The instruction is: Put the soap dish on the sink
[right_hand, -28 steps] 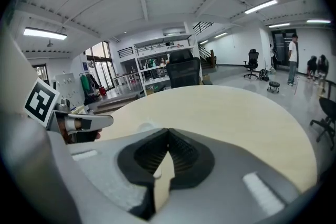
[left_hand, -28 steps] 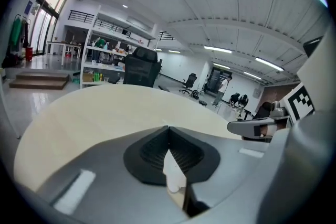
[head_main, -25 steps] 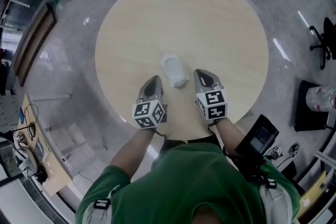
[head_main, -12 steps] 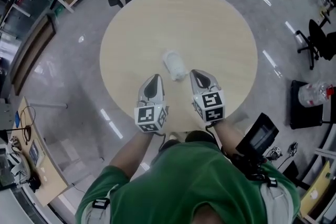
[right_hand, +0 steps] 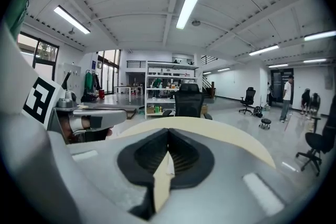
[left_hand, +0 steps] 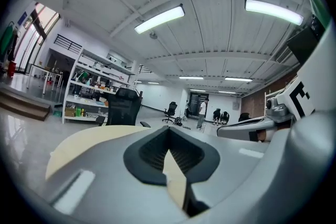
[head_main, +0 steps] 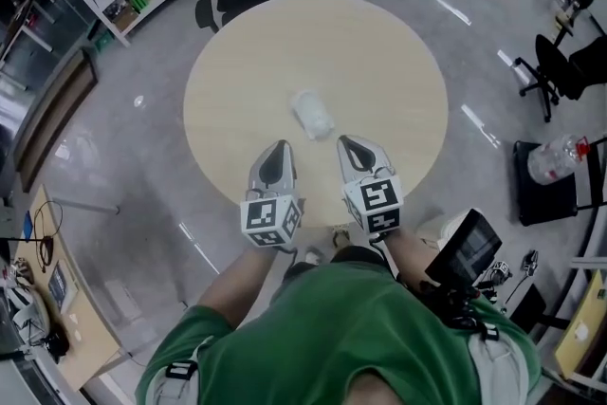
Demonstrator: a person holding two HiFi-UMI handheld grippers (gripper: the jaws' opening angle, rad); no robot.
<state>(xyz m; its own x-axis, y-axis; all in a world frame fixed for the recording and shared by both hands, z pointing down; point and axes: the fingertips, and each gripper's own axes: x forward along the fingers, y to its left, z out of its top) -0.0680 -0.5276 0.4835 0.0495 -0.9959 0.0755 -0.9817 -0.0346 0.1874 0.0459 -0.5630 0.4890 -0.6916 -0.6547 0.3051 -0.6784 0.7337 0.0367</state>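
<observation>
Round table (head_main: 379, 52) bears soap dish (head_main: 312, 114) centrally; left claw (head_main: 280, 147), right claw (head_main: 345, 142) closed at near edge.

You're wearing green short-sleeved shirt (head_main: 351, 327). Pale grey straps (head_main: 180, 368) with black buckles are running over both your shoulders. Black box with dark screen (head_main: 463, 251) is sitting at your right hip. Smooth grey shells are covering left gripper (head_main: 277, 150) and right gripper (head_main: 347, 143), tapering toward tips, with black ribbed pads lining jaws. Each is carrying white cube with black square markers: left cube (head_main: 270, 215), right cube (head_main: 373, 204).
</observation>
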